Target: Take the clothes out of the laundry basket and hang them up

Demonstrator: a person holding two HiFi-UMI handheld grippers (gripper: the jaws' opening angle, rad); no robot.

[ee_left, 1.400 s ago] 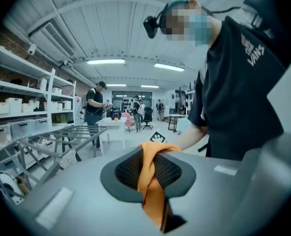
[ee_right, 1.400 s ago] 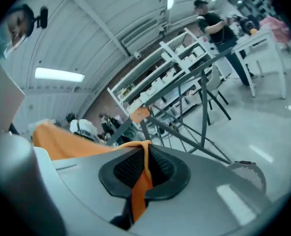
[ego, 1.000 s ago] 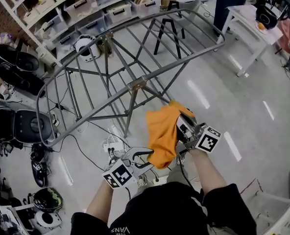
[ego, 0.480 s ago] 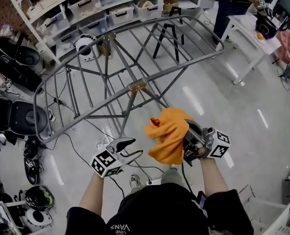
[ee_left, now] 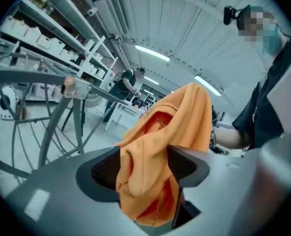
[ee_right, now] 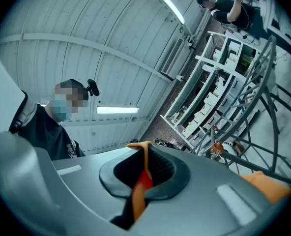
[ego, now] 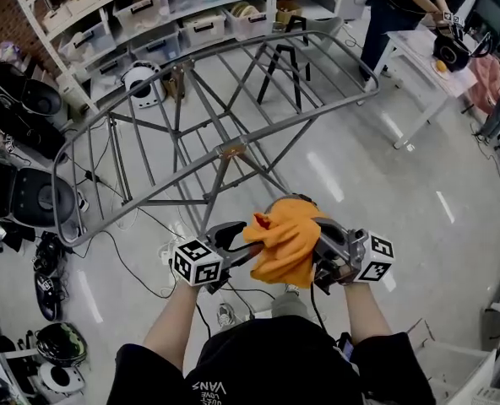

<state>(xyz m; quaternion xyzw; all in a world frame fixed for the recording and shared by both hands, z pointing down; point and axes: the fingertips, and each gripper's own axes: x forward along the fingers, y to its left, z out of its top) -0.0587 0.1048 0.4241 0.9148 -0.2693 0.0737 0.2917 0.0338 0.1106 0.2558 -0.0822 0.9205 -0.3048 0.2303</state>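
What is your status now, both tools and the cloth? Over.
Right tool shut on orange cloth. Left tool open, jaws just been opening, cloth between them. Drying rack ahead, nothing blocking.

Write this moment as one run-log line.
left gripper: jaws just opening, orange cloth between them, unclamped | right gripper: shut on orange cloth | drying rack: bare

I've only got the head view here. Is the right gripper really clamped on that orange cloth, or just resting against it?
Observer: Clamped. In the right gripper view, the right gripper has its jaws shut on a thin fold of the orange cloth.
Operator: And the left one?
Observer: The left gripper isn't gripping. Its jaws have just been opening and stand wide, with bunched cloth hanging between them.
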